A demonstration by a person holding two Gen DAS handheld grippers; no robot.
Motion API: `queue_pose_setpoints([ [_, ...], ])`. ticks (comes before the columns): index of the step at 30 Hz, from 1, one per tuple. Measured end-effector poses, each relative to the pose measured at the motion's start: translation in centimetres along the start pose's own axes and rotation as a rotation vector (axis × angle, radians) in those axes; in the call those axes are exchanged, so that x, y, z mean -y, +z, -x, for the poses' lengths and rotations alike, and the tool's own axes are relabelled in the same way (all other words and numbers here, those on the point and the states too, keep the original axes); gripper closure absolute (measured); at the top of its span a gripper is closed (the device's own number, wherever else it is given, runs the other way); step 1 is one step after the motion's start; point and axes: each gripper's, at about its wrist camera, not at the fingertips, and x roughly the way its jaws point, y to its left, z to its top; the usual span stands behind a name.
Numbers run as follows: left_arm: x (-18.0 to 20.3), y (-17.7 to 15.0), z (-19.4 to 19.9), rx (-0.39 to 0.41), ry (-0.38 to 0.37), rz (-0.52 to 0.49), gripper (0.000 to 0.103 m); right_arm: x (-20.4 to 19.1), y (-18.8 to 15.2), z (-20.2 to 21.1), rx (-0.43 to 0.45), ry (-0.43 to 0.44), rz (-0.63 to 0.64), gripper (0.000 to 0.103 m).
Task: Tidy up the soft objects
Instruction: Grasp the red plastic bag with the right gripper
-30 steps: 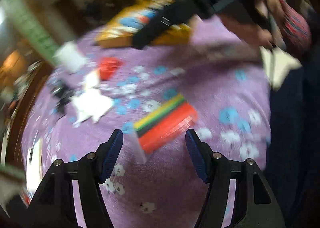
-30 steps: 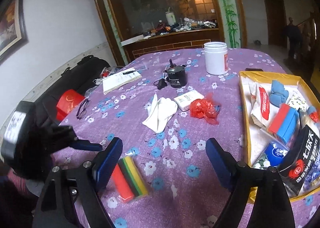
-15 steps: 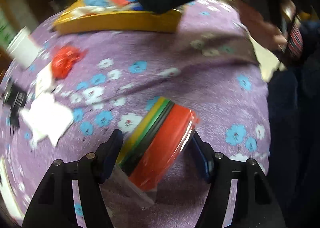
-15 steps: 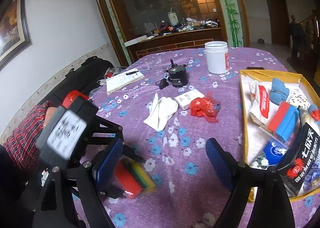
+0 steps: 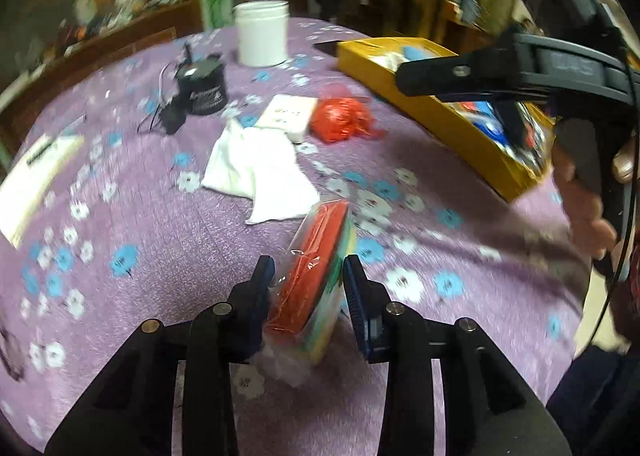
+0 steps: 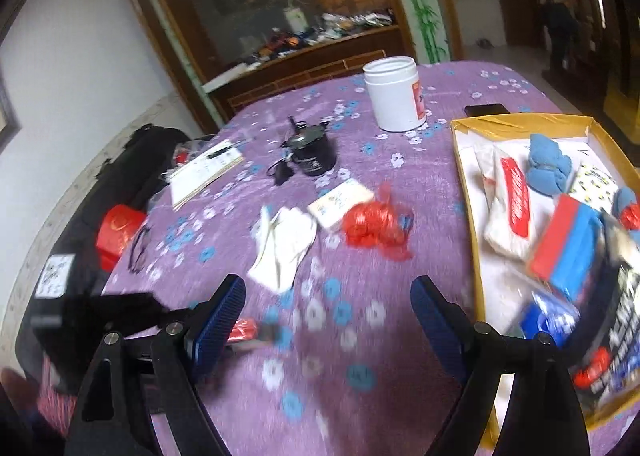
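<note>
Sponge pack now upright between closing left hand-held gripper jaws

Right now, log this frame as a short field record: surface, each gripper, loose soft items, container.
surface: purple floral tablecloth
left gripper: jaws closing on wrapped multicolour sponge pack between them
right gripper: open, nothing between its fingers
loose soft items: white cloth, red plastic bag
container: yellow box, partly filled

The left claw, open over the table a second ago, now closes around the wrapped sponge pack, seemingly tipped on edge.
</note>
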Motion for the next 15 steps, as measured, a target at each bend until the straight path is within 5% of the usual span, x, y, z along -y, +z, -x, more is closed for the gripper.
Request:
queue_pose_setpoints([
  [5,-0.1,0.0,-0.3,0.005,0.010,0.020,0.069,0.4,2.8,-5.1,-0.075,-0.116,-0.027,0.016],
  [9,-0.5,-0.2,-0.6,-0.002,0.007,0.030,0.051,1.3,3.6,-8.5,-0.132,-0.204,-0.043,0.016],
  [11,-0.6,-0.5,-0.8,-0.003,-0.009,0.037,0.053,1.7,3.4,-9.8,-0.145,-0.225,-0.051,0.016],
  [12,-0.6,-0.6,-0.8,0.008,-0.010,0.040,0.063,1.8,3.2,-10.2,-0.150,-0.246,-0.048,0.018],
  [14,-0.3,-0.6,-0.7,0.016,-0.025,0.034,0.083,1.1,2.9,-10.1,-0.125,-0.305,0.010,0.039],
  [15,-0.2,-0.6,-0.7,0.020,-0.025,0.034,0.088,1.0,2.7,-10.0,-0.119,-0.287,0.024,0.069],
])
